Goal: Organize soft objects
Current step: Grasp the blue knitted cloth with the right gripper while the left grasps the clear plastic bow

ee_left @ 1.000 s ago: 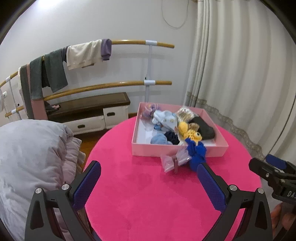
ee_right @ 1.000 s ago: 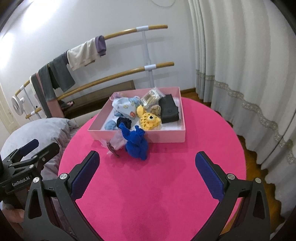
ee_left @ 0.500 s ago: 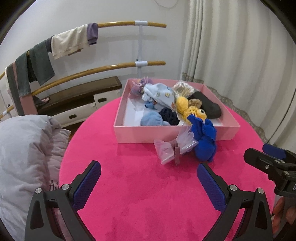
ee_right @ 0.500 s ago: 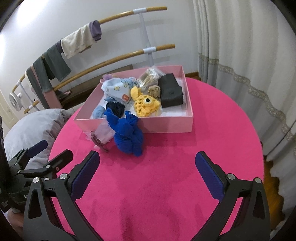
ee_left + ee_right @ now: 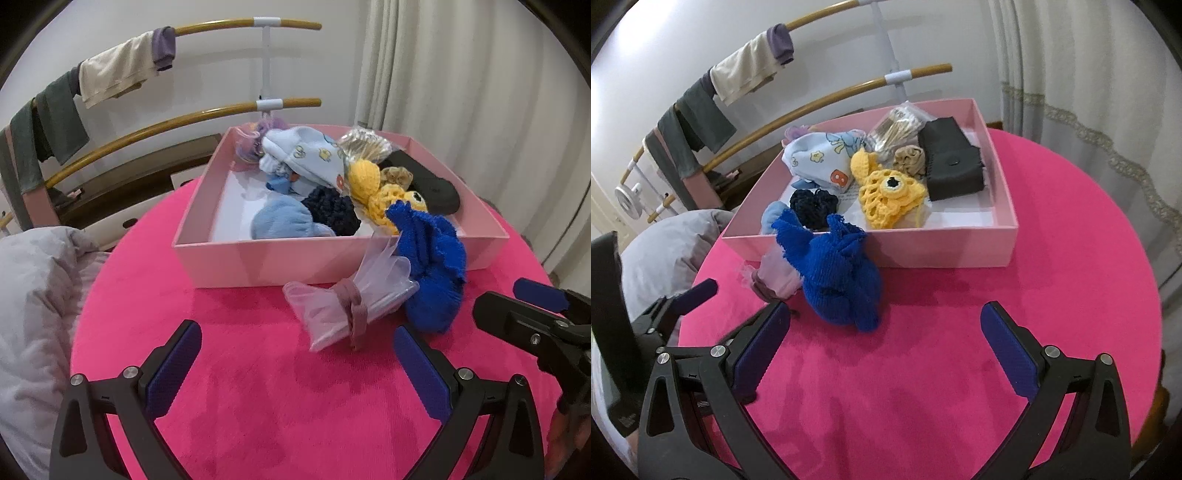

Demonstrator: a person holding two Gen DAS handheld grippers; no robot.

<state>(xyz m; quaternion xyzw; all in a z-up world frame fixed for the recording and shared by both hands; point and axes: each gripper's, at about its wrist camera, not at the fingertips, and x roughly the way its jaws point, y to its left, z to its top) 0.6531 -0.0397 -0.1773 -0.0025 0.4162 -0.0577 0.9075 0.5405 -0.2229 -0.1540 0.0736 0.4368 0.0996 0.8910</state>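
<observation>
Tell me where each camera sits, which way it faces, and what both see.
Left wrist: on the open left gripper, facing the sheer bow; the right gripper shows at its right edge.
Right wrist: on the open right gripper, facing the blue knit toy.
Shared: bow, toy, pink box.

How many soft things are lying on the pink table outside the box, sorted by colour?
Blue: 1, the blue knitted cloth leaning against the pink box.
Pale pink: 1, the sheer bow with a mauve band, beside the blue one.
Total: 2 on the table, outside the box.
</observation>
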